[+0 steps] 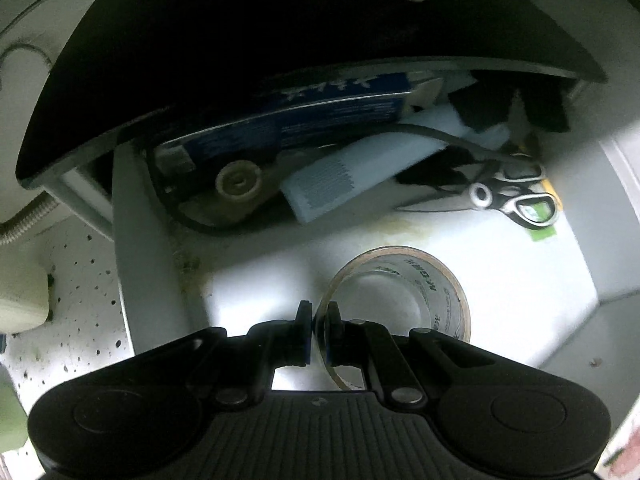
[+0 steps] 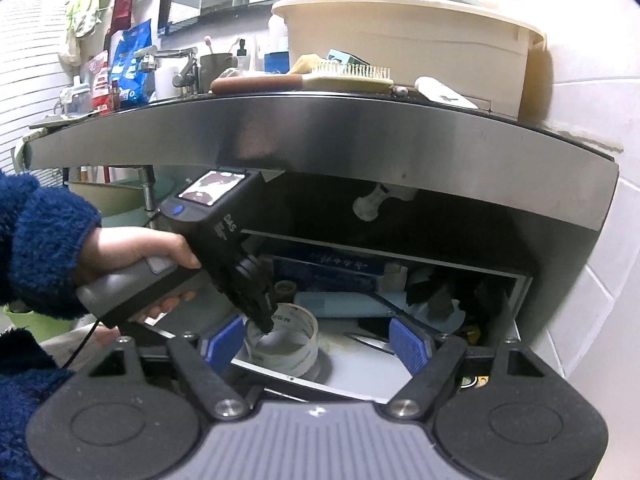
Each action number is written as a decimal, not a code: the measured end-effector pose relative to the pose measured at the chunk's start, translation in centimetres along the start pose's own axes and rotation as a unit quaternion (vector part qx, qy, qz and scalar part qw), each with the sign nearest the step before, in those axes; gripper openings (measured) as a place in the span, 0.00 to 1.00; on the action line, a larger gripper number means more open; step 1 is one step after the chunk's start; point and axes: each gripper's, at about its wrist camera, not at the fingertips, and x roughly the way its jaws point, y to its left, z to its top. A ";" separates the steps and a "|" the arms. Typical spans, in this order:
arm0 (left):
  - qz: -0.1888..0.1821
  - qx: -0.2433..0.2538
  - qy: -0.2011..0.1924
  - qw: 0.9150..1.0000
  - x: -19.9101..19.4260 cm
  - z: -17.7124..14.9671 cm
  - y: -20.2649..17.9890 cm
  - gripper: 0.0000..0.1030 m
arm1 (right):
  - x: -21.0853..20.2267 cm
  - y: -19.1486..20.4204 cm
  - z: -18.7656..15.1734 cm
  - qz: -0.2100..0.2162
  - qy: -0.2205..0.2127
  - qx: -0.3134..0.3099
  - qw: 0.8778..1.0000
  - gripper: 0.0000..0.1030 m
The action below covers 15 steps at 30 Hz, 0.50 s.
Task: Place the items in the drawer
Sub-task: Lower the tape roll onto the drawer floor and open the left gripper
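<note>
My left gripper (image 1: 319,320) is shut on the rim of a roll of clear packing tape (image 1: 436,280) and holds it just over the pale floor of the open drawer (image 1: 500,264). In the right wrist view the left gripper (image 2: 266,326) reaches down into the drawer (image 2: 360,372) with the tape roll (image 2: 296,340) at its tip. My right gripper (image 2: 318,344) is open and empty, in front of the drawer's front edge.
At the drawer's back lie scissors (image 1: 516,200), a blue box (image 1: 304,116), a white packet (image 1: 344,176) and a black cable (image 1: 452,138). A dark counter (image 2: 320,136) overhangs the drawer, with a brush (image 2: 348,72) and a cream tub (image 2: 404,36) on top.
</note>
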 end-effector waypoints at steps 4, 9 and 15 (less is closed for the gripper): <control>0.002 -0.011 0.017 1.000 1.0 0.4 0.4 0.06 | 0.2 0.0 0.0 0.003 0.001 0.000 1.000 0.77; 0.008 -0.011 0.026 1.000 1.9 0.7 0.6 0.06 | 0.2 0.2 0.0 0.007 0.002 -0.001 1.000 0.77; 0.019 -0.027 0.029 0.999 2.4 1.3 0.9 0.06 | 0.4 0.1 0.0 0.009 0.006 0.000 1.000 0.77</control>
